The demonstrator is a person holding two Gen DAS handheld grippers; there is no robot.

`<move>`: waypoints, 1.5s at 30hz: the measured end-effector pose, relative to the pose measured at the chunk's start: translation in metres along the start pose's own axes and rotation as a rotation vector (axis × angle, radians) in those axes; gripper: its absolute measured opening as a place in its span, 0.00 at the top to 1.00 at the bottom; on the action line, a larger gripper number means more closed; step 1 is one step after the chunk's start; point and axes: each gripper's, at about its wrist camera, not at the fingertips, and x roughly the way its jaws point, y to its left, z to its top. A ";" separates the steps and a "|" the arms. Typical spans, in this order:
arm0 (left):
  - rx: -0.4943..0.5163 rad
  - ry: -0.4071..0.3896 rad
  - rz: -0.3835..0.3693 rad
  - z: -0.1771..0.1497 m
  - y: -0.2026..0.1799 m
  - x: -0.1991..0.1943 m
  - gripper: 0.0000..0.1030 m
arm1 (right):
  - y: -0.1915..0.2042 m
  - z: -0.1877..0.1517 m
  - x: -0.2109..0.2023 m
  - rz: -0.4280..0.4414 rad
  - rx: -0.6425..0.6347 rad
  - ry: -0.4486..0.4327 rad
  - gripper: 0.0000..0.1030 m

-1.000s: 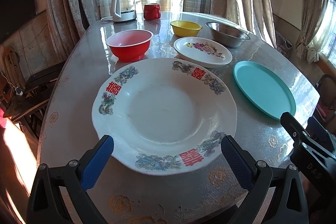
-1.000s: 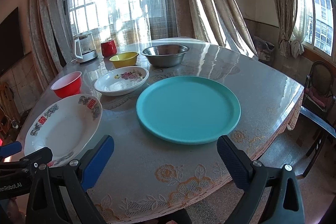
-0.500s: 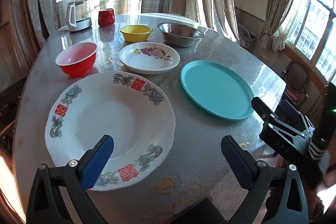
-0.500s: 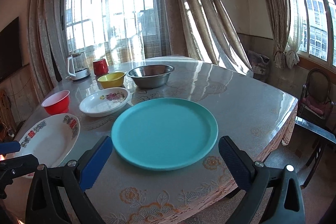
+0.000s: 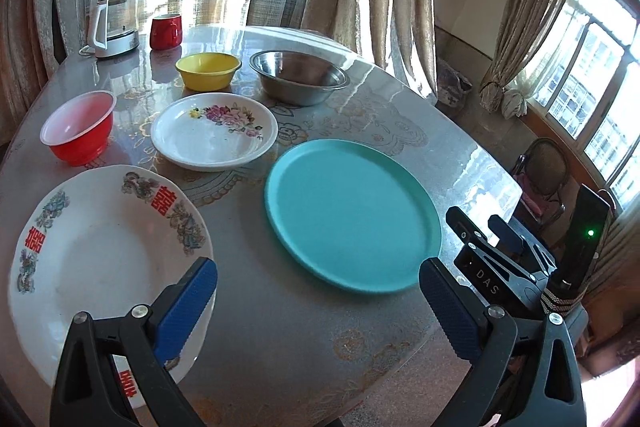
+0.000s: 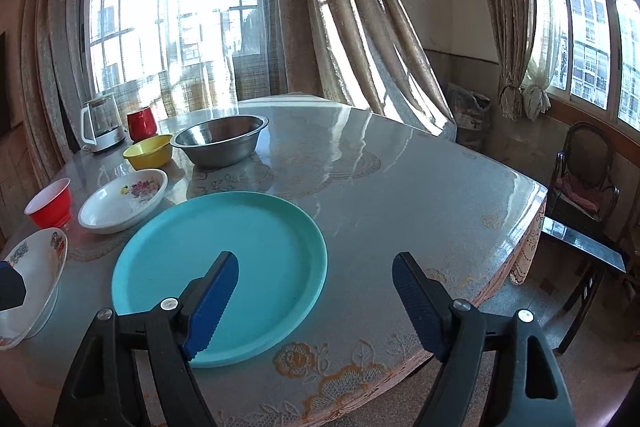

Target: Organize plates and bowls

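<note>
1. The right gripper (image 6: 314, 279) has just been closing its jaws partway, with nothing between them
2. Its left pad now overlaps the teal plate (image 6: 240, 251), which sat wholly ahead of it before
3. The left gripper (image 5: 318, 291) has swung from the large white plate (image 5: 92, 263) toward the teal plate

**Two wrist views over the table's near edge**

The left wrist camera looks down steeply from the near edge of the table (image 5: 400, 115), close above the white plate with red characters (image 5: 92, 259). The right wrist camera sits further right, tilted less steeply, facing the windows. Both share the teal plate (image 5: 352, 215) (image 6: 224, 267), floral plate (image 5: 214, 131) (image 6: 124, 201), steel bowl (image 5: 298, 77) (image 6: 220, 139) and kettle (image 5: 114, 25) (image 6: 100, 127).
</note>
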 end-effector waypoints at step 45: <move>-0.049 0.027 0.102 -0.032 0.010 0.053 0.74 | 0.001 -0.001 0.062 0.114 0.064 0.195 0.80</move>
